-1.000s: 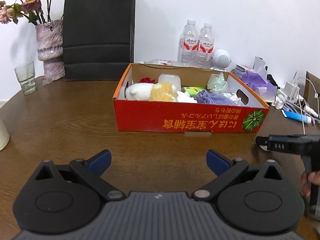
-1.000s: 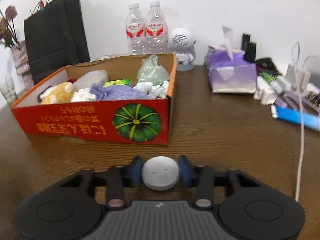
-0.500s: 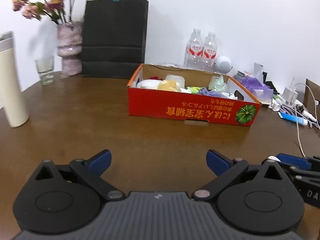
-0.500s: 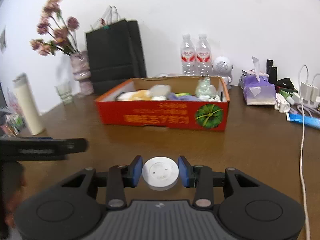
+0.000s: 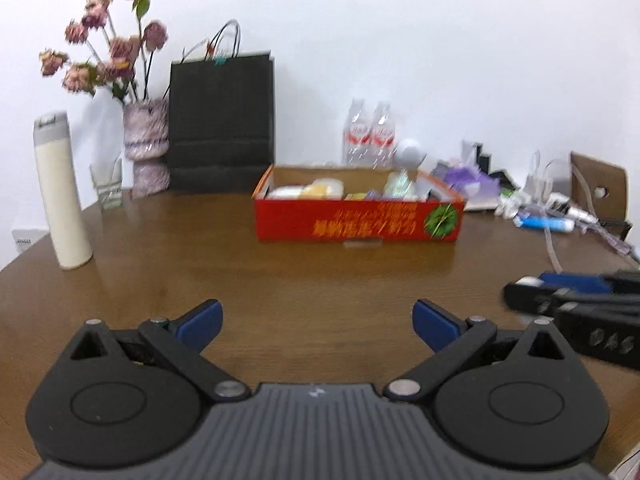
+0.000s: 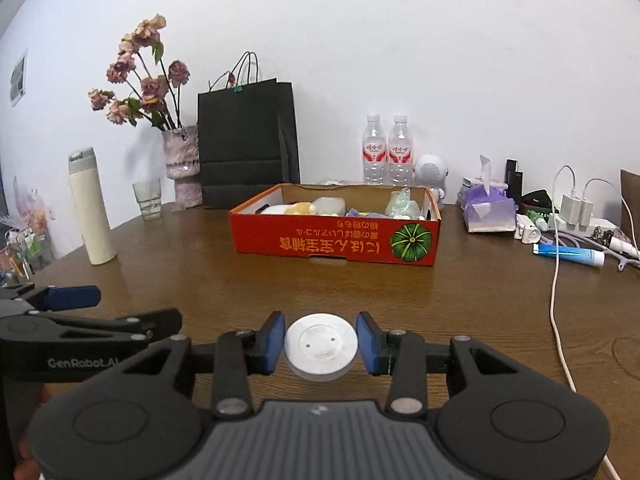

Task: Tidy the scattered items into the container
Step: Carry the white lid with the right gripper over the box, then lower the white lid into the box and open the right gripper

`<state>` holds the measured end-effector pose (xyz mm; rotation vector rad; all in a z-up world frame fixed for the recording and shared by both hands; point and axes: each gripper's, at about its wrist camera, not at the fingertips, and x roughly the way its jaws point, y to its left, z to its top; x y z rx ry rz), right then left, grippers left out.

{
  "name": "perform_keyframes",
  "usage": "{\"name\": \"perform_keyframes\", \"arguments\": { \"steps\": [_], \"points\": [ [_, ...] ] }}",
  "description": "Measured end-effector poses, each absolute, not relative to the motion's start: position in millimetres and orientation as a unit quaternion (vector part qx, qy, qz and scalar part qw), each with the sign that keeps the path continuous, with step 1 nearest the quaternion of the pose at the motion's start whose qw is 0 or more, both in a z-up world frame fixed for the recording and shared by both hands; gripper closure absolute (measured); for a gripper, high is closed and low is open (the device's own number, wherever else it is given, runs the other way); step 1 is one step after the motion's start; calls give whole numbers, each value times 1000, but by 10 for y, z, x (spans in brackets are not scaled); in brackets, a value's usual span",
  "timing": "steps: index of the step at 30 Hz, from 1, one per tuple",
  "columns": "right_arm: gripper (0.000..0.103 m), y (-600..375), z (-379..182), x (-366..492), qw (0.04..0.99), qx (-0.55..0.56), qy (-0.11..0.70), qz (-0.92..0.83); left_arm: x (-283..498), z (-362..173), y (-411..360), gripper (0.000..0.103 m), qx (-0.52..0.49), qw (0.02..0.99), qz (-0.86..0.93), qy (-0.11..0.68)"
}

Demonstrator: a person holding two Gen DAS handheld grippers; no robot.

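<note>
A red cardboard box [image 6: 336, 236] with a pumpkin print stands mid-table, holding several soft items; it also shows in the left wrist view [image 5: 360, 224]. My right gripper [image 6: 321, 343] is shut on a round white disc [image 6: 321, 346], held above the table well in front of the box. My left gripper [image 5: 316, 322] is open and empty, jaws wide apart, also far in front of the box. The left gripper shows at the lower left of the right wrist view [image 6: 72, 300]; the right gripper shows at the right of the left wrist view [image 5: 560, 292].
A white bottle [image 6: 92, 208], a glass [image 6: 148, 200], a flower vase [image 6: 182, 164] and a black paper bag [image 6: 246, 140] stand at back left. Two water bottles [image 6: 386, 152], a tissue pack [image 6: 490, 212], a blue tube [image 6: 568, 254] and white cables [image 6: 556, 280] lie at right.
Both grippers have pulled back and up from the box, which now looks smaller and farther. The right gripper still holds the disc; the left stays open.
</note>
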<state>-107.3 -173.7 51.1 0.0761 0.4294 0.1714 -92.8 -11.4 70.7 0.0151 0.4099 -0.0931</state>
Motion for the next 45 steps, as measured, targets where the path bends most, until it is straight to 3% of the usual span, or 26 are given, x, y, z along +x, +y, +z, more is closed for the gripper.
{"name": "perform_keyframes", "arguments": {
  "steps": [10,22,33,40,45],
  "points": [
    [65,-1855,1182,-877,980,34,168,102,-562,1508,-151,0,15,986,-62,156],
    [65,-1939,1872,-36,977,10,171,128,325,2038,-136,0,9,975,-103,198],
    [65,-2247,2092,1606,946,31,292,135,1969,2215,-224,0,-13,937,-120,329],
    [65,-2234,1732,2750,885,90,431,148,3134,1765,-175,0,-50,884,-104,452],
    [65,-2098,1232,3278,850,87,501,136,3547,1317,-65,0,-65,852,-88,512]
  ]
}}
